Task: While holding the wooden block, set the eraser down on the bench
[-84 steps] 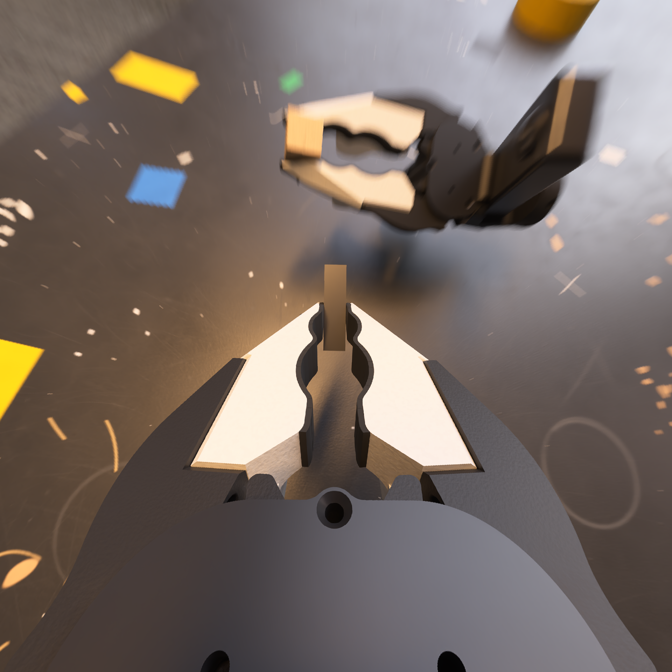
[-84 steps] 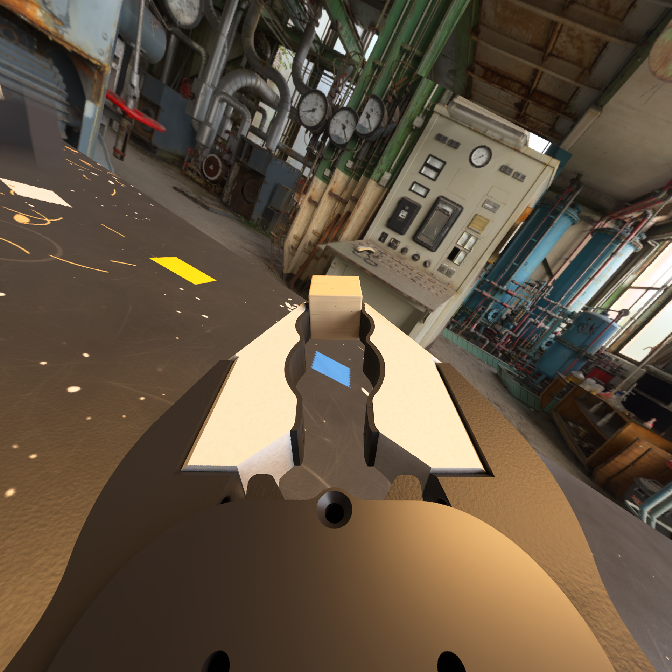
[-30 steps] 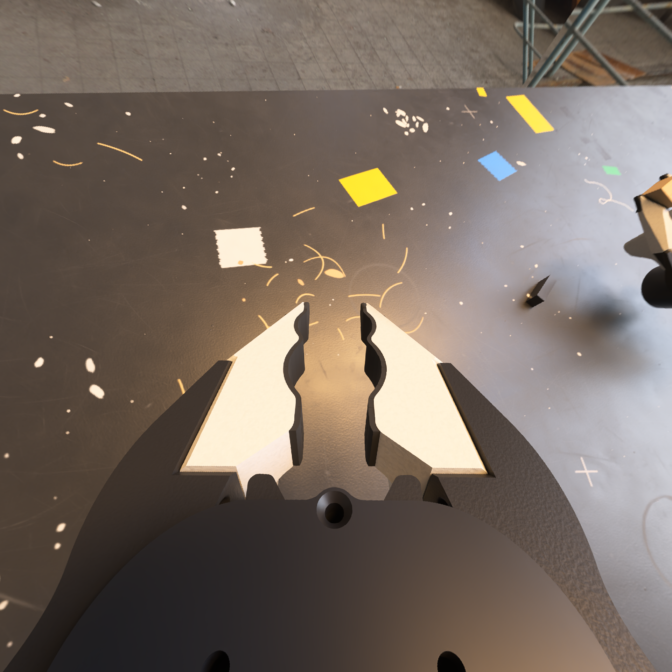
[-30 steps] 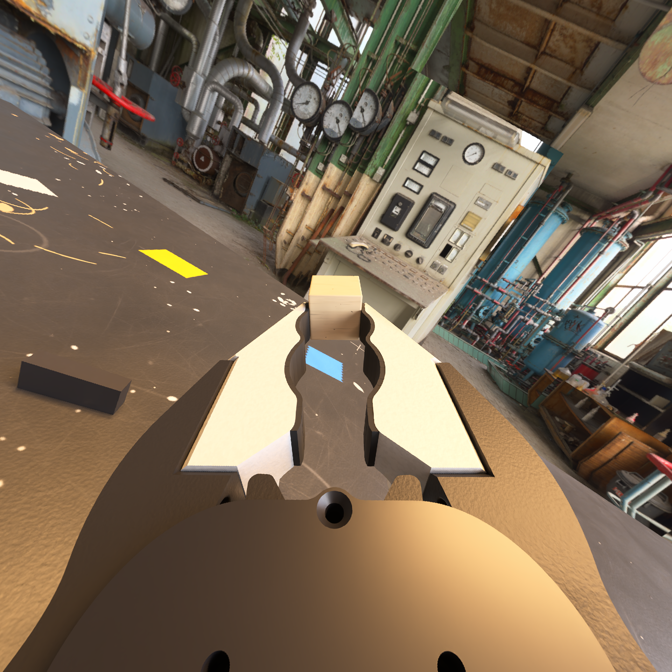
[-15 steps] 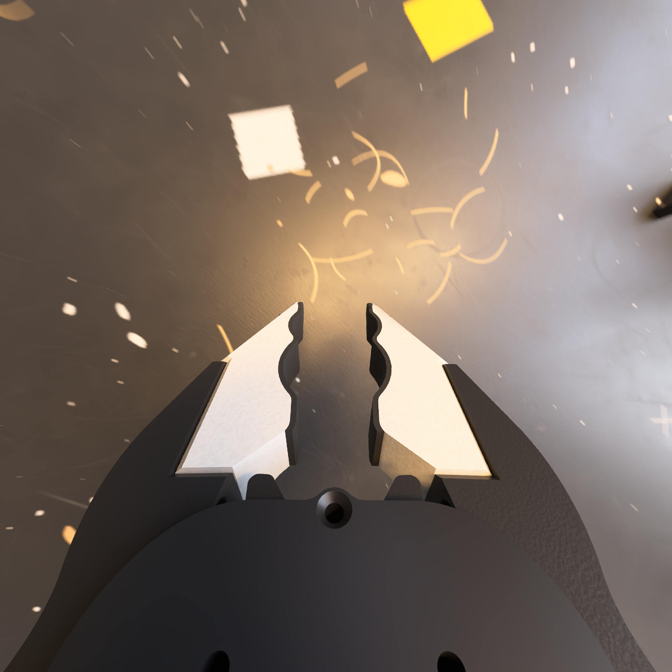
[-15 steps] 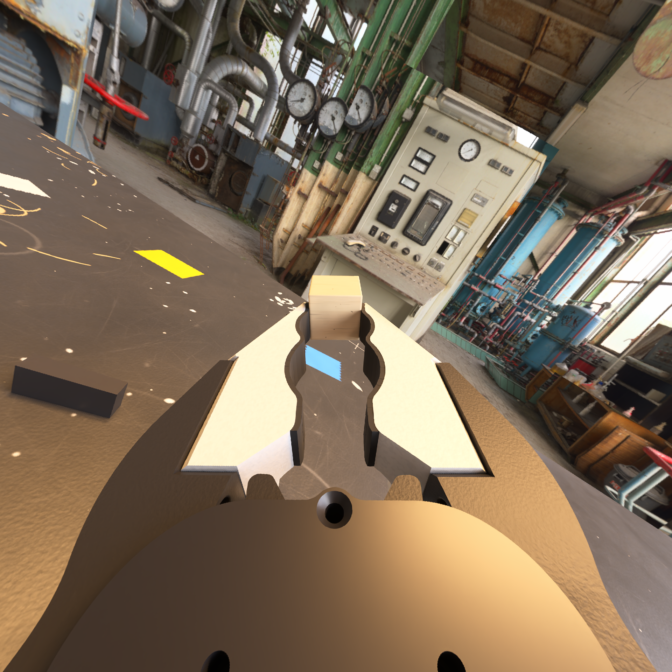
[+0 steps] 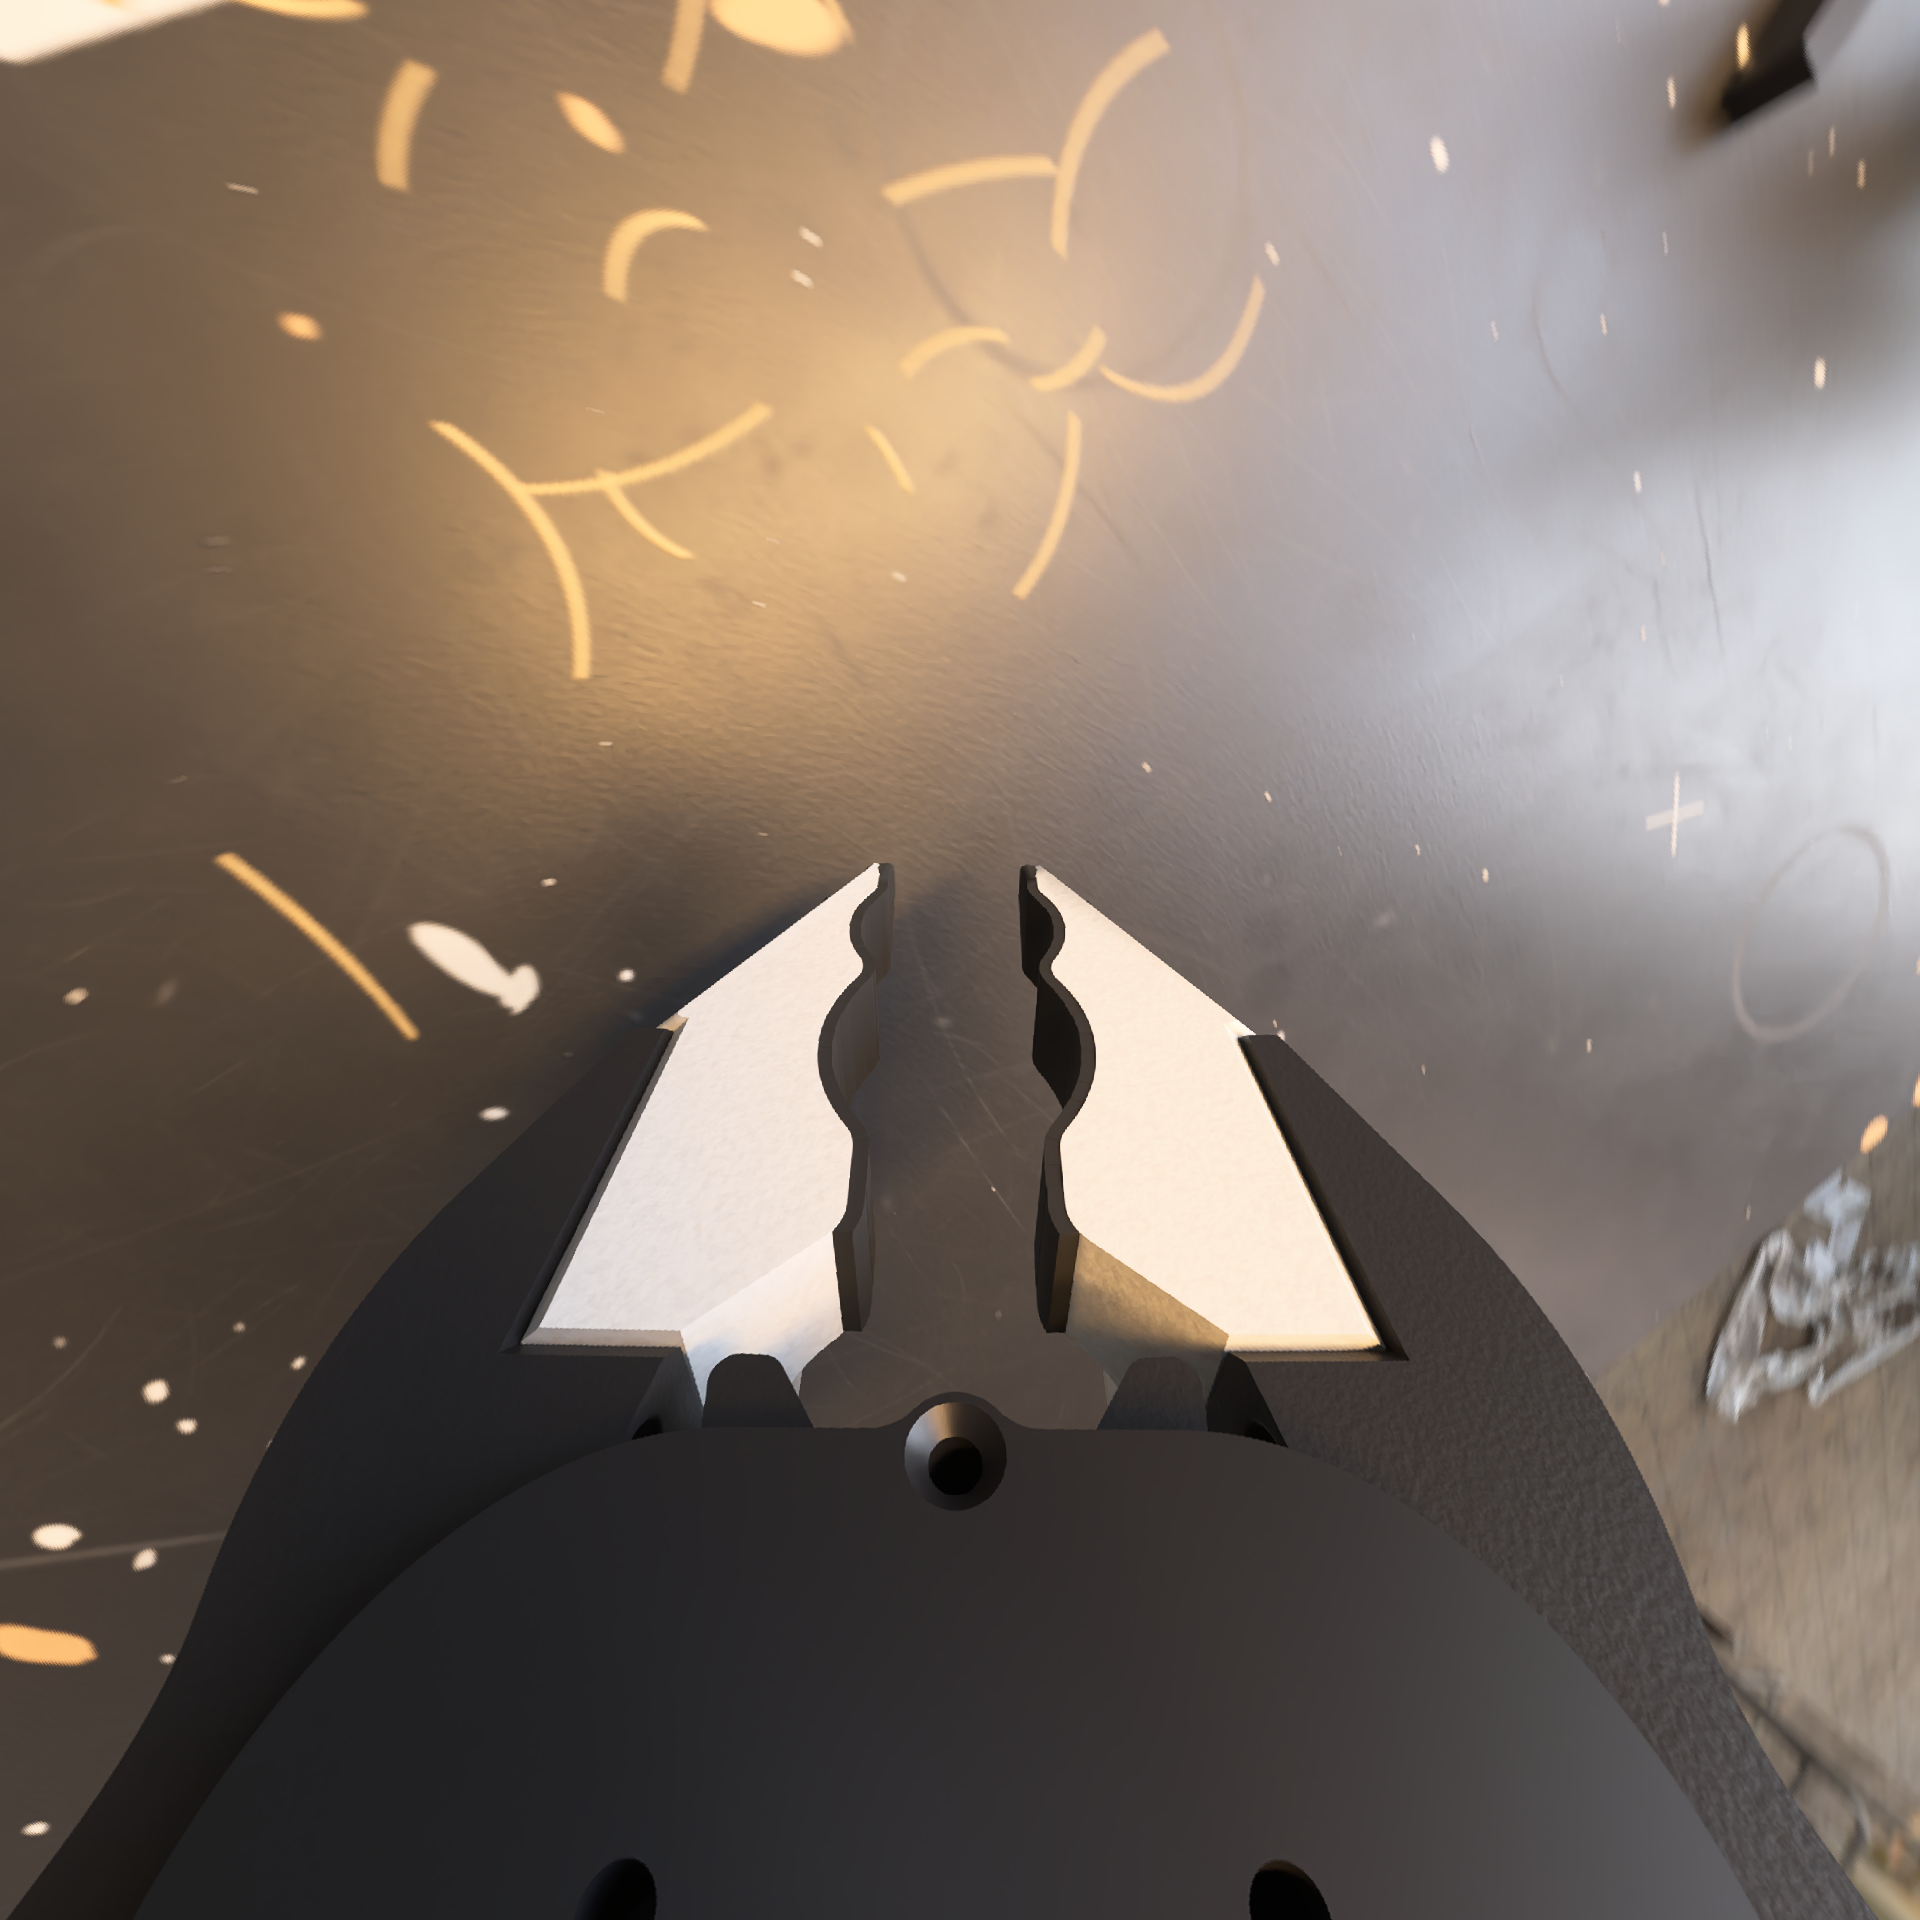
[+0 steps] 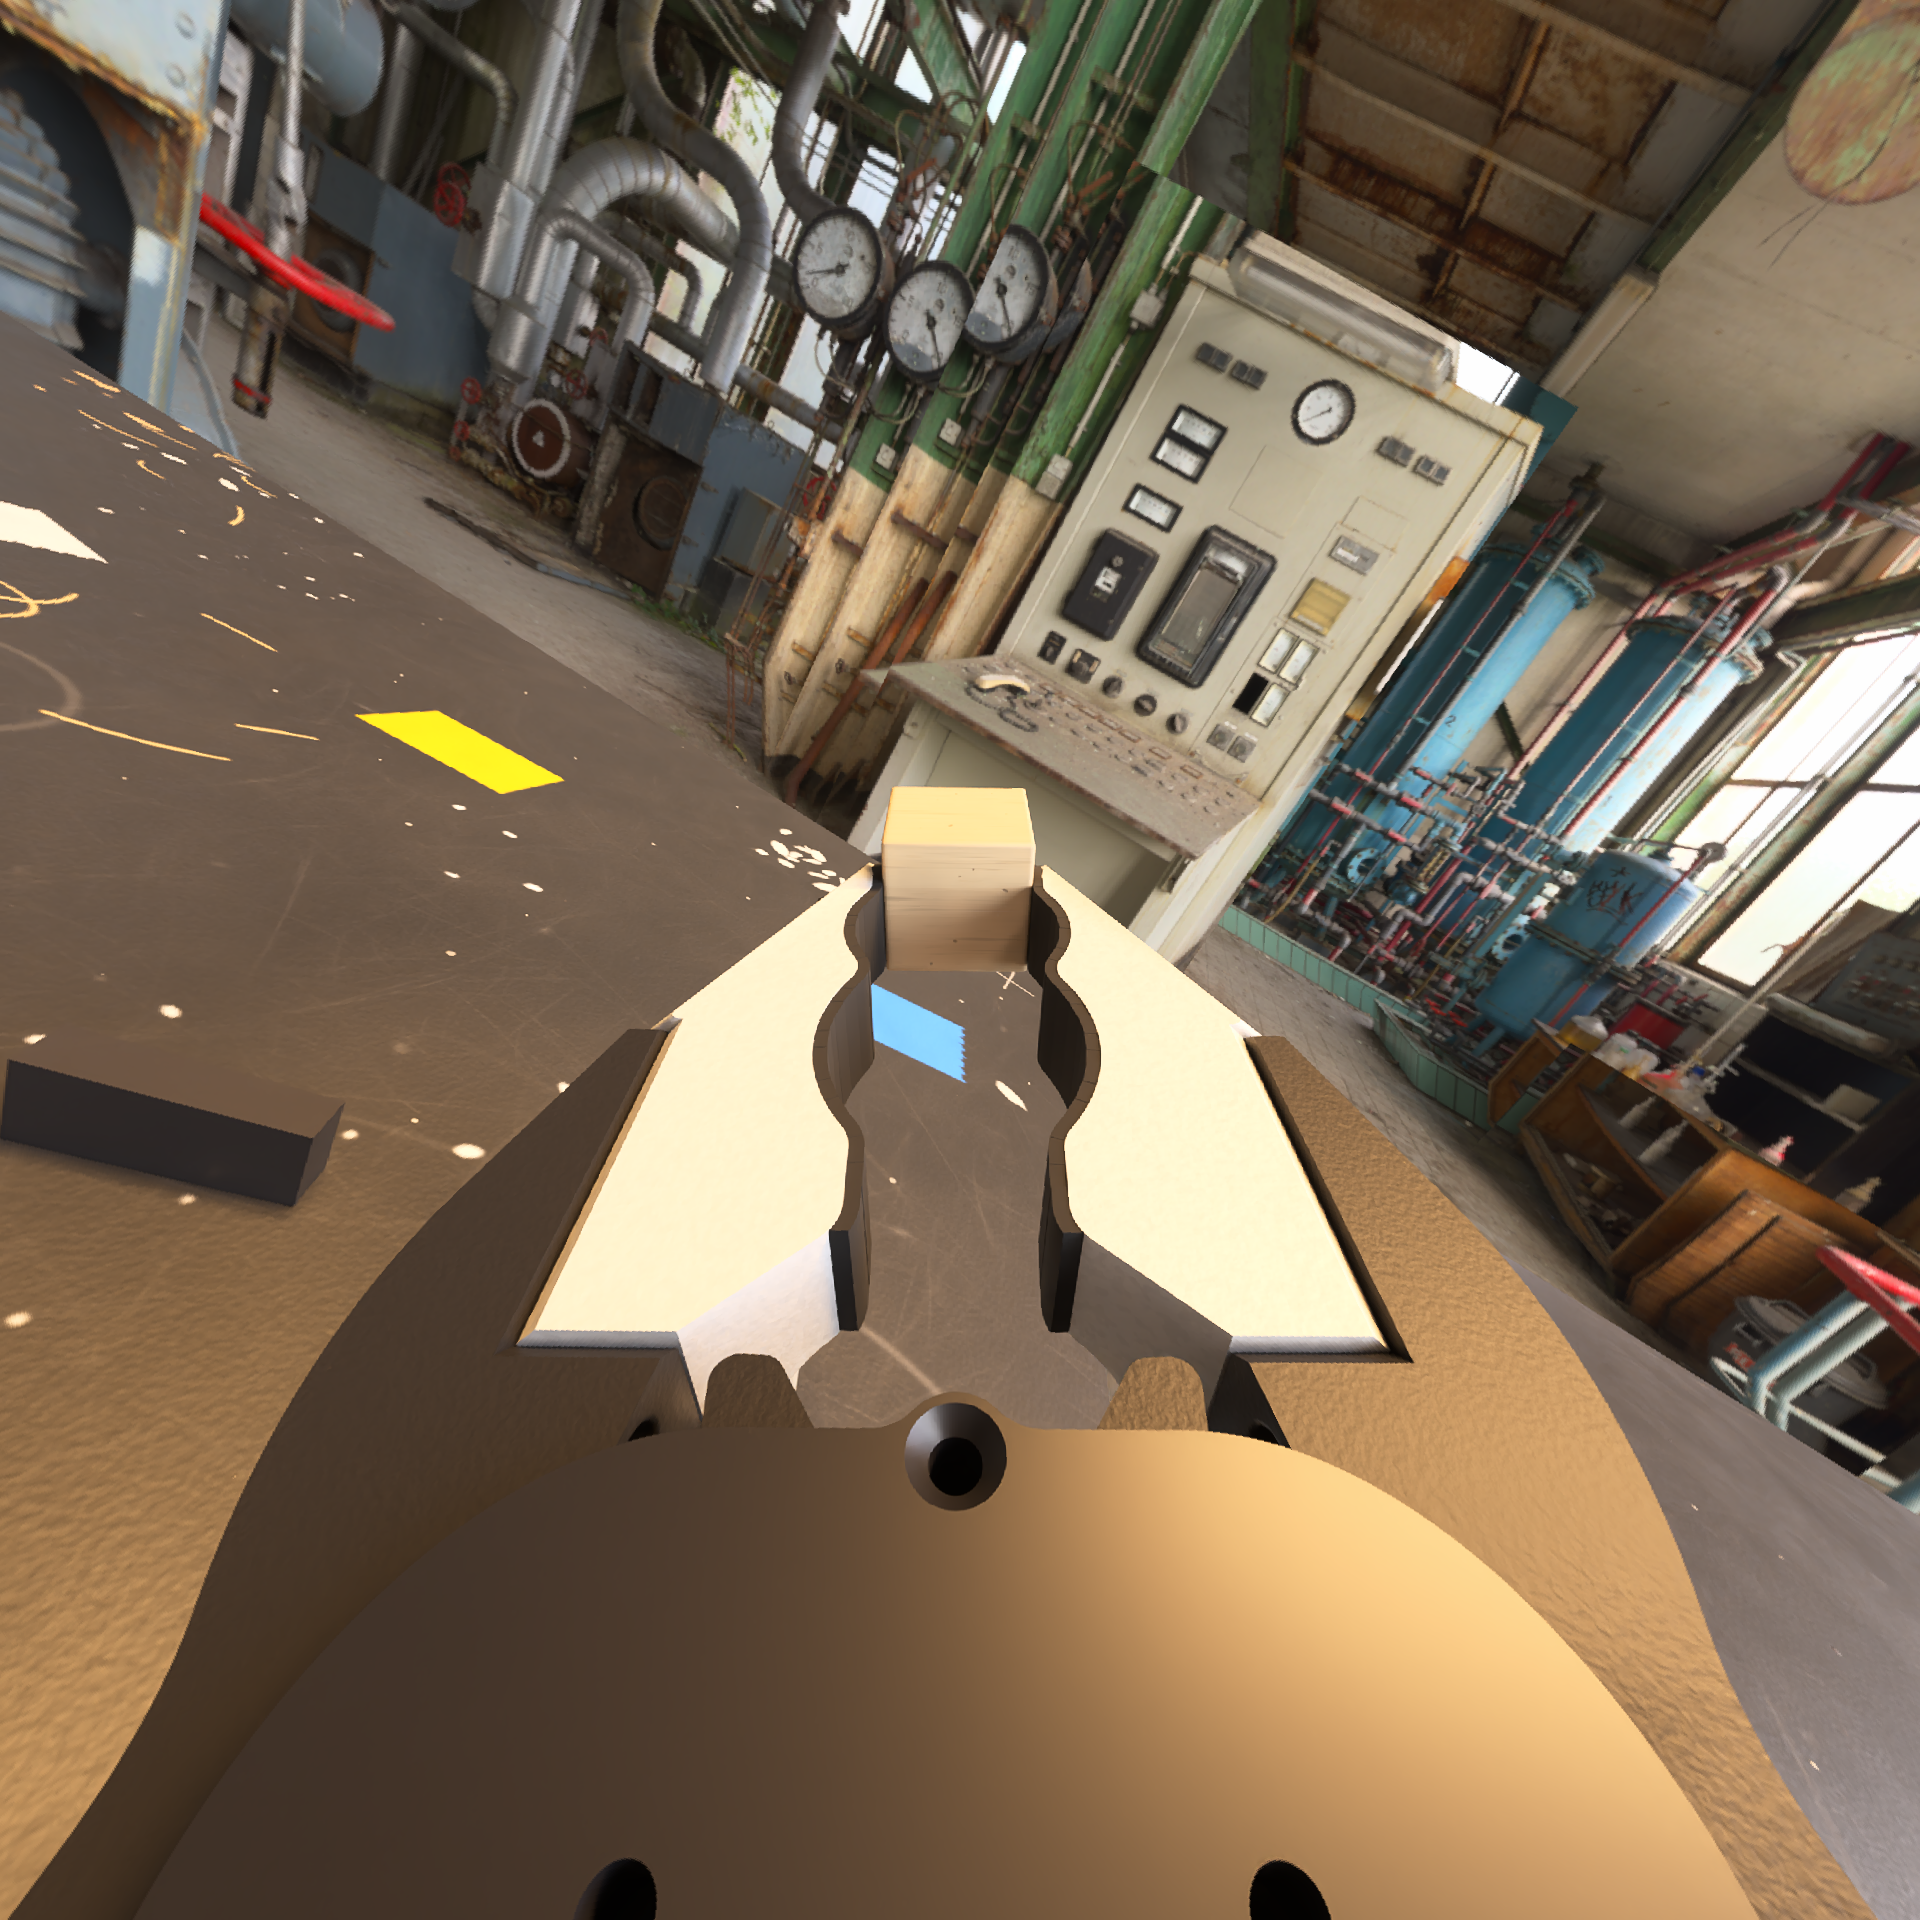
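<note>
Between the right gripper's (image 8: 957,883) fingertips sits the wooden block (image 8: 957,878), clamped and held above the dark surface (image 8: 260,914). Well apart to its left, the black eraser (image 8: 166,1132) lies flat on that surface, touching nothing else. Over a scuffed patch, the left gripper (image 7: 957,883) stands narrowly parted and empty.

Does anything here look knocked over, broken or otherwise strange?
Nothing stands out. The eraser lies flat on the bench, the right gripper grips the wooden block squarely, and the left gripper is open and empty.
</note>
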You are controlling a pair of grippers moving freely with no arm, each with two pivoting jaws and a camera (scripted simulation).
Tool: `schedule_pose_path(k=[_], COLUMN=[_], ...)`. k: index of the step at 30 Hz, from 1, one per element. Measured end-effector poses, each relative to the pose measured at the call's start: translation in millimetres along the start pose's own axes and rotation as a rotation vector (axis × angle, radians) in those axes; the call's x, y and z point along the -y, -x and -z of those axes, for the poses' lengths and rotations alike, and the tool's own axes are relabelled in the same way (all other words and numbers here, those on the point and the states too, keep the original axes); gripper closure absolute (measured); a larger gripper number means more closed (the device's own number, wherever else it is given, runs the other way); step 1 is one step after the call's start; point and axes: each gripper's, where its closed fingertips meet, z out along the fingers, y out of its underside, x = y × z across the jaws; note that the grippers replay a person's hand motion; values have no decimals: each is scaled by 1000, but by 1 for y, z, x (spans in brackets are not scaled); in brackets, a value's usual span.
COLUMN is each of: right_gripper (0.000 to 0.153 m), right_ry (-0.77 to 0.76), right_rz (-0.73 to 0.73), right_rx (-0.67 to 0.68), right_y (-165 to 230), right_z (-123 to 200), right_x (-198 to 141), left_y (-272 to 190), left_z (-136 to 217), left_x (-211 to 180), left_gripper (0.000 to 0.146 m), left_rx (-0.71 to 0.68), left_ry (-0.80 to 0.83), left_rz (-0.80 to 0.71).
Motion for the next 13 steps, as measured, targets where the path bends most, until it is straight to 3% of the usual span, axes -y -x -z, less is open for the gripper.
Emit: schedule_pose_path(k=[5, 10, 13], right_gripper=[126, 126, 126], right_ry=[-1, -3, -5], right_rz=[1, -1, -4], right_rx=[0, 1, 2], right_y=[0, 0, 0], right_z=[0, 0, 0], right_x=[0, 0, 0], left_y=[-11, 34, 54], left_z=[-12, 6, 14], left_x=[-15, -7, -8], left_gripper=[124, 128, 128], left_rx=[24, 286, 337], left_ry=[191, 228, 271], left_rz=[-174, -232, -231])
